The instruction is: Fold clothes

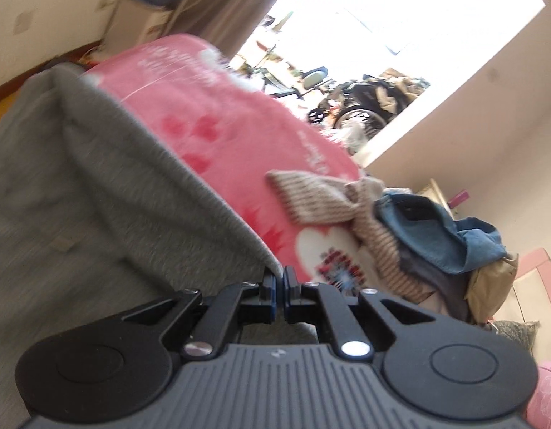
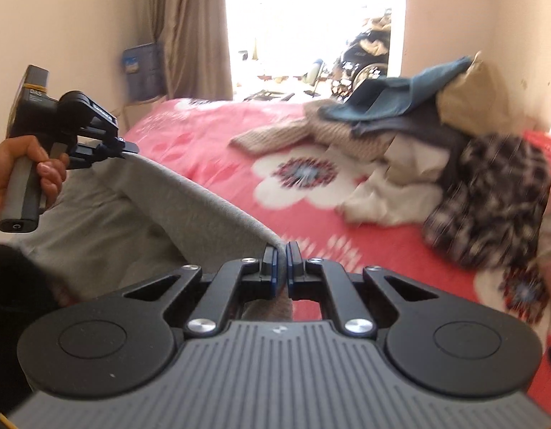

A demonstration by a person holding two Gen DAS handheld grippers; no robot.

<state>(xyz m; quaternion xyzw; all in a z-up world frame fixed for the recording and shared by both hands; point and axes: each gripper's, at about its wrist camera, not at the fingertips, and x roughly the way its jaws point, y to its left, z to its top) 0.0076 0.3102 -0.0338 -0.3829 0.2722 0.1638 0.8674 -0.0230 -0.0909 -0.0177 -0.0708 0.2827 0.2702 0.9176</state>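
Hanging between the two grippers, the grey garment is a soft, heathered knit, matte and slightly fuzzy, sagging in a shallow curve along its held edge and falling in loose folds below. It is raised above the near end of the bed. The left gripper has its black fingers pressed together on one corner of the garment, the cloth pinched between blue-edged pads. The right gripper pinches the other corner the same way, fingers closed on the fabric. In the right wrist view the left hand grips the left gripper's grey handle at the garment's far end.

The bed wears a plush pink blanket with white flower shapes and red marks. Beyond the garment, on the bed, lies a pile: a ribbed beige-striped sweater, a blue denim piece, white cloth and a dark checked fabric. A beige curtain hangs past the bed's far end.
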